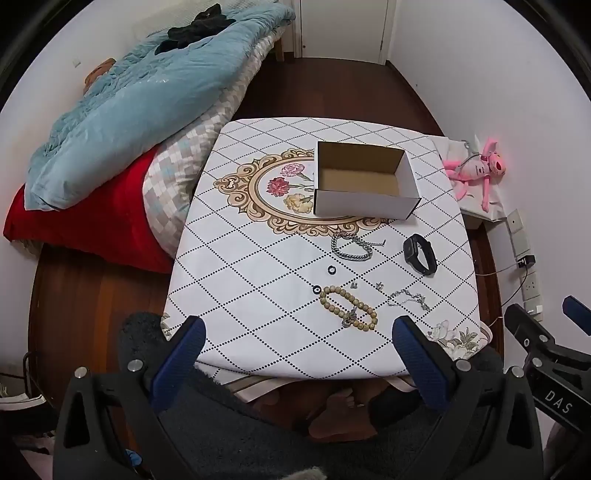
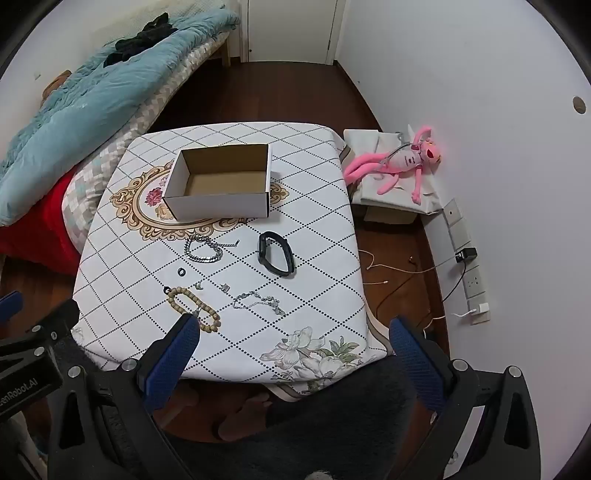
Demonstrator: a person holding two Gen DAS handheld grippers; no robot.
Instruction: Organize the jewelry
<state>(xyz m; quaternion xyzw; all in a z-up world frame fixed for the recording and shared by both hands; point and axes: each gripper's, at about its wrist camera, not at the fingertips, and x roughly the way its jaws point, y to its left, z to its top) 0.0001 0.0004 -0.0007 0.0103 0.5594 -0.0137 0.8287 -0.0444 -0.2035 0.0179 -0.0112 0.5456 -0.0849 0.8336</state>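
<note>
Blue-padded left tool and right tool both spread wide, empty, above table near edge

Walls: white, with a closed door at top centre.
Floor: dark reddish wood.
Bed: upper left, blue quilt.
Table: centre, diamond-patterned cloth.
Sockets: lower right wall.

The left gripper is hovering low in the frame, its blue fingers standing wide apart with nothing between them. A table is filling the middle, carrying a cardboard box at upper center. Below the box, a silver chain bracelet, a black watch and a bead bracelet are lying apart. The right gripper is showing at the right edge.
</note>
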